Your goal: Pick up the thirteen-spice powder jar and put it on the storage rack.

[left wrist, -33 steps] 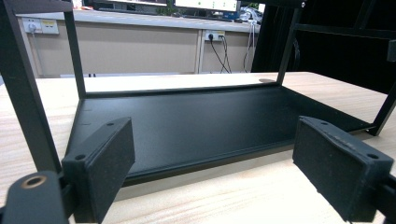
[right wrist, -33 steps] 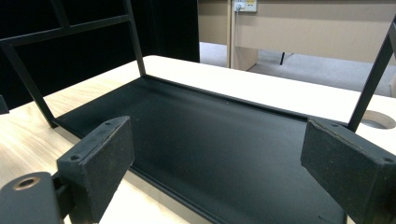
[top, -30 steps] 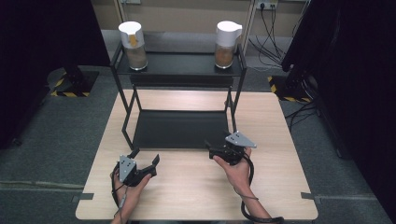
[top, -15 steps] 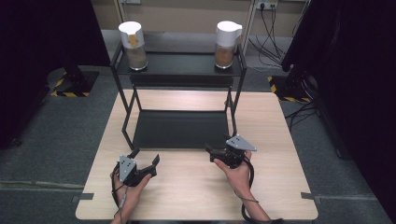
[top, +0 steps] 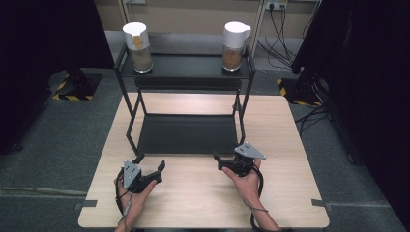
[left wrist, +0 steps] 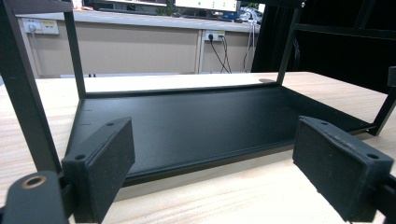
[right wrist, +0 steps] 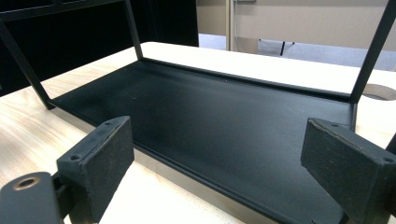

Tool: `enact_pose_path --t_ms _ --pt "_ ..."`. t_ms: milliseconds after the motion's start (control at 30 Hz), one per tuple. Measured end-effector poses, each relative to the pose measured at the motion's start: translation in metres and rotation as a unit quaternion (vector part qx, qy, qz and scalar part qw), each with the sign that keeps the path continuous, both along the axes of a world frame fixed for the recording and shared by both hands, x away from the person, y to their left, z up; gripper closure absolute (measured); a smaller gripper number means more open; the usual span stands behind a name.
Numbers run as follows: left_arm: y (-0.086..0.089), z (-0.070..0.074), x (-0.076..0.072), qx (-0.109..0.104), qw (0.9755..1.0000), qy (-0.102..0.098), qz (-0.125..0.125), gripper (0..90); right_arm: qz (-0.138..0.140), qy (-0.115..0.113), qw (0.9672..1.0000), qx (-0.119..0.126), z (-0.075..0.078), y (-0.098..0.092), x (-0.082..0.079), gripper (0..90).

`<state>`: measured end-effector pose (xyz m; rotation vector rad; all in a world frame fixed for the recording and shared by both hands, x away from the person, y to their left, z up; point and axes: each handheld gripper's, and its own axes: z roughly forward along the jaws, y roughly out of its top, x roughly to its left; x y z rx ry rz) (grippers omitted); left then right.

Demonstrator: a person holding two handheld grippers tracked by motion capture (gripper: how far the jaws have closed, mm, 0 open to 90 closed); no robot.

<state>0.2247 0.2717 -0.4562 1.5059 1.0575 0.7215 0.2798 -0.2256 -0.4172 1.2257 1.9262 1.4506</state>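
Seen from the high view, a wooden table (top: 203,203) carries a black two-tier rack (top: 186,133), whose lower shelf lies on the table's middle and reaches toward its far edge. On the upper shelf stand two white-lidded jars with brown contents: the left jar (top: 138,47) at the shelf's left end, the right jar (top: 234,46) at its right end.

The left gripper (top: 150,164) rests near the table's front edge, toward its left corner, just in front of the rack's front left leg. The right gripper (top: 218,158) lies right of centre, close to the lower shelf's front edge. From above, its jaw gap is too small to read with confidence.

The gripper views settle this. In the left gripper view, the jaws stand wide apart with nothing between them, and the lower shelf (left wrist: 187,126) lies ahead. The right gripper view gives the same: jaws wide, nothing held, the shelf (right wrist: 224,126) just beyond the pads (right wrist: 109,163). Wall sockets (left wrist: 212,35) appear behind the table.

Compared with a second ago, the right gripper sits slightly nearer the front edge; the left is unchanged. Only the rack's black uprights stand before the jars.
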Motion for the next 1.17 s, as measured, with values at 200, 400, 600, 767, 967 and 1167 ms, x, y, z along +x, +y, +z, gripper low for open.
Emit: enact_pose_path --t_ms 200,400,600,767,967,1167 --pt "0.000 0.000 0.000 0.000 1.0000 0.000 0.000 12.3 0.001 0.002 1.0000 -0.001 -0.001 0.000 -0.001 9.7" --pt "0.000 0.000 0.000 0.000 1.0000 0.000 0.000 12.3 -0.001 0.004 1.0000 -0.001 -0.005 -0.001 -0.003 9.7" --pt "0.000 0.000 0.000 0.000 1.0000 0.000 0.000 12.3 -0.004 0.009 1.0000 0.003 -0.011 -0.002 -0.006 9.8" --pt "0.000 0.000 0.000 0.000 1.0000 0.000 0.000 12.3 -0.006 0.011 0.9999 0.005 -0.016 -0.001 -0.008 9.7" --pt "0.000 0.000 0.000 -0.001 1.0000 0.000 -0.001 12.3 -0.006 0.014 0.9999 0.006 -0.023 0.000 -0.011 9.9" --pt "0.001 0.001 0.002 -0.003 1.0000 0.005 -0.001 12.6 -0.005 0.011 0.9999 0.011 -0.024 -0.002 -0.011 9.7"
